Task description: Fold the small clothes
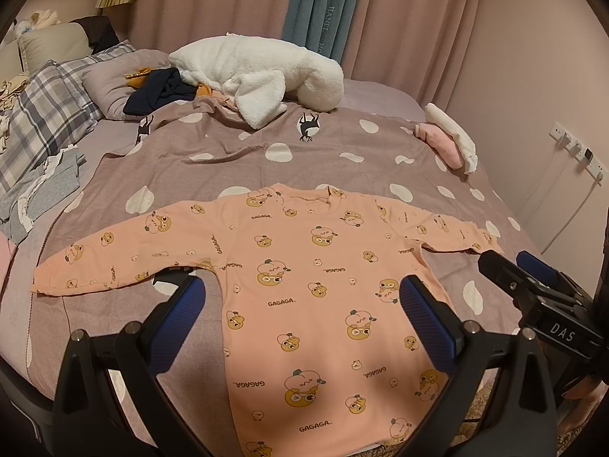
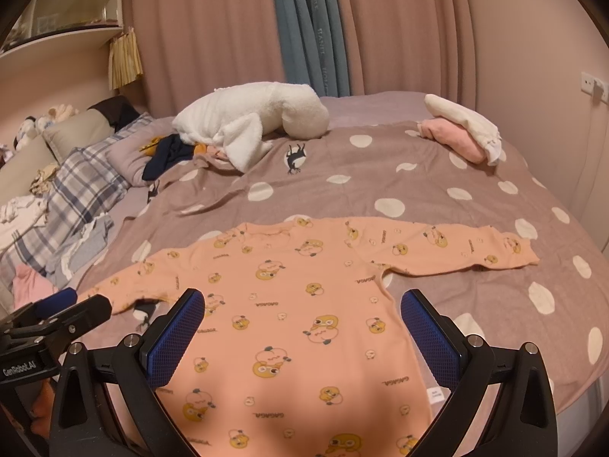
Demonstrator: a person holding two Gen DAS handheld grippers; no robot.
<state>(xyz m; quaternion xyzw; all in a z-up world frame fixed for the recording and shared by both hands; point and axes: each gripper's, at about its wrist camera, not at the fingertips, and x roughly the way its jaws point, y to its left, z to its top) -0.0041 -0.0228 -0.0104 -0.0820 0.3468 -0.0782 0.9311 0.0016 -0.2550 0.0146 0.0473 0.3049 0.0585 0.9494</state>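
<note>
Nearest, the left gripper [image 1: 302, 312] hangs over the lower part of a pink shirt [image 1: 304, 285], its blue-padded fingers spread wide and holding nothing. The right gripper [image 2: 302, 323] hovers beside it over the same shirt [image 2: 304, 304], its fingers also spread wide and empty. The shirt lies flat on the spotted bedspread [image 1: 342, 144] at the near edge of the bed, both sleeves stretched out sideways. Farther back to the right sits a small stack of folded clothes [image 2: 462, 129], pink and white. Behind the shirt lies a white plush toy [image 1: 259, 72], and pink curtains [image 1: 418, 19] hang beyond.
</note>
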